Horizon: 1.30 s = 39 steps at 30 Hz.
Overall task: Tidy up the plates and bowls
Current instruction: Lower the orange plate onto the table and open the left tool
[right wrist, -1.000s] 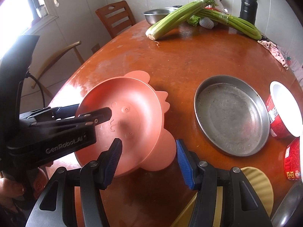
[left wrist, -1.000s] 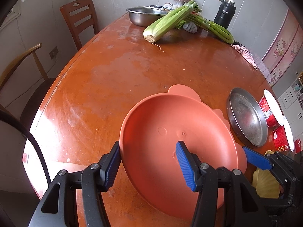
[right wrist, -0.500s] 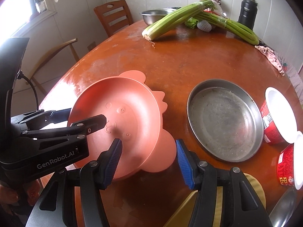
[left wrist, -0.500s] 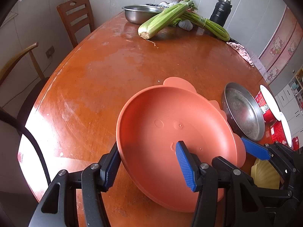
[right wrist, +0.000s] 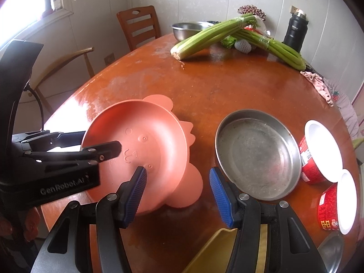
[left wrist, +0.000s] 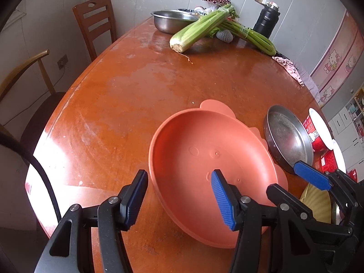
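Observation:
A salmon-pink bowl (left wrist: 200, 159) (right wrist: 141, 145) with an embossed face rests tilted over flat pink ear-shaped lobes (right wrist: 191, 188); whether they are one piece I cannot tell. My left gripper (left wrist: 179, 193) (right wrist: 101, 140) straddles the bowl's near-left rim, one finger inside and one outside, with a strip of table showing between the outer pad and the wall. The right gripper (right wrist: 177, 188) (left wrist: 283, 177) stands open over the bowl's near-right edge and a lobe. Right of the bowl lies a shallow steel plate (right wrist: 257, 157) (left wrist: 289, 141). A yellow plate (right wrist: 213, 250) sits under the right gripper.
Two red noodle cups (right wrist: 318, 154) stand by the table's right edge (right wrist: 350, 150), with a pink cloth (right wrist: 318, 84) beyond them. At the back are celery bunches (right wrist: 204, 38), a steel basin (right wrist: 186, 29) and a black flask (right wrist: 295, 31). Wooden chairs (right wrist: 138, 27) stand at the left.
The right gripper has tilted slightly, so the steel plate sits a little lower in its view. Bowl and left gripper keep their places. Nothing was taken hold of or let go.

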Each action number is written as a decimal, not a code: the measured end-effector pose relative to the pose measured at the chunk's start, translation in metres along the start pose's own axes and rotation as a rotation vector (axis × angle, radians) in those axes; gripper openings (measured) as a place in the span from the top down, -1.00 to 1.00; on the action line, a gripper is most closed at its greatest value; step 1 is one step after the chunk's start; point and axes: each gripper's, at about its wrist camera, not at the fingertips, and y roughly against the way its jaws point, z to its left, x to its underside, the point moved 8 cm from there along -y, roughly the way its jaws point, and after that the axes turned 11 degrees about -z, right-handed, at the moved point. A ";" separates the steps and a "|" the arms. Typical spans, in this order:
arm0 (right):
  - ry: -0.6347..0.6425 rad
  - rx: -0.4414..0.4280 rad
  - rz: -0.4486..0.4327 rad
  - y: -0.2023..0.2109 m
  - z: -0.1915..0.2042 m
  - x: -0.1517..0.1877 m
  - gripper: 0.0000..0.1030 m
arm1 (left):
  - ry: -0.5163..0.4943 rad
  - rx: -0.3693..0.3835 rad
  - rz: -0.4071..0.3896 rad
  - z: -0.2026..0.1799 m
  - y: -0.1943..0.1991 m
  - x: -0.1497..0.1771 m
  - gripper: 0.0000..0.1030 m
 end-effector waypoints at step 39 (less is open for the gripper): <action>-0.154 0.002 -0.145 0.117 -0.049 0.025 -0.24 | -0.138 0.028 -0.128 -0.086 0.080 0.010 -0.45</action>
